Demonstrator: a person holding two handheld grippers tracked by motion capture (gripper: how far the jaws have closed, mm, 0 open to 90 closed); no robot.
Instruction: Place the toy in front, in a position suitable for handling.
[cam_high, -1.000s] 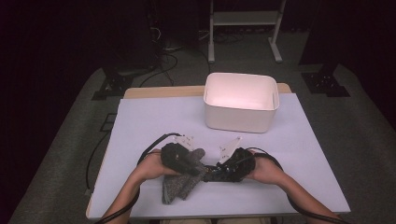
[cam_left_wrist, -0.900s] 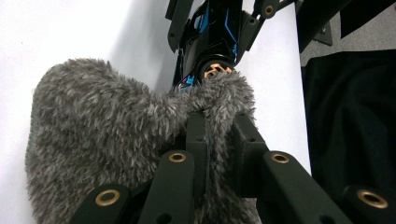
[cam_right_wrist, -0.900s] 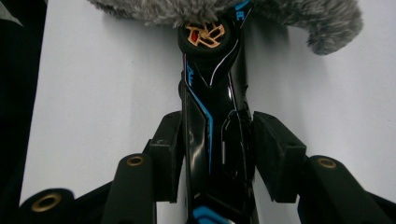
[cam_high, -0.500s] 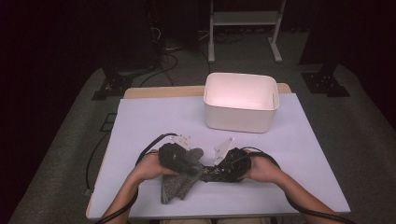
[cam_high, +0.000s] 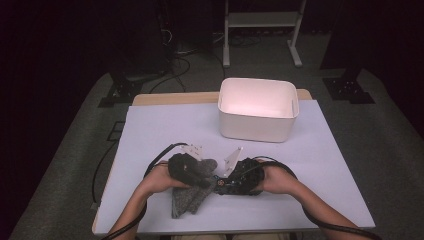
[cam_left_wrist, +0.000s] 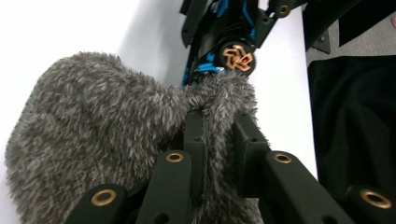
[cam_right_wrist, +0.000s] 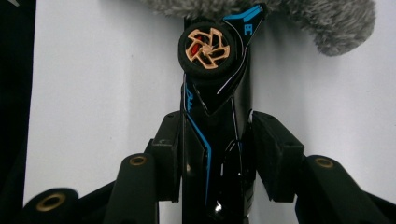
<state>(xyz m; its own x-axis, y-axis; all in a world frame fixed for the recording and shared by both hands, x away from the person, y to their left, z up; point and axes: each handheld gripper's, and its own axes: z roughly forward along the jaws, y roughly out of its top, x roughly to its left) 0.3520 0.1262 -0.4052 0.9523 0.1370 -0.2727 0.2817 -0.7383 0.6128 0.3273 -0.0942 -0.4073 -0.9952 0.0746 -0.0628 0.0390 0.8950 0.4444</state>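
Observation:
A grey fuzzy cloth (cam_high: 186, 201) lies bunched near the table's front edge. My left gripper (cam_high: 206, 183) is shut on a fold of it. In the left gripper view the pile (cam_left_wrist: 102, 126) bulges out to the left of the pinching left gripper (cam_left_wrist: 219, 126). My right gripper (cam_high: 223, 186) is shut on a black toy car (cam_high: 218, 183) with blue trim. In the right gripper view the right gripper (cam_right_wrist: 217, 135) clamps the car's body. The car's copper-spoked wheel (cam_right_wrist: 206, 49) sits just short of the cloth (cam_right_wrist: 336, 23). The car's nose (cam_left_wrist: 233, 51) touches the cloth's edge.
A white plastic bin (cam_high: 255, 129) stands at the back of the white table (cam_high: 150, 130), right of centre, with nothing visible inside. Cables trail from both grippers over the table's front. The floor beyond holds cables and stand legs (cam_high: 295, 50).
Both hands have drifted slightly to the left with the cloth and the car. The grips look the same.

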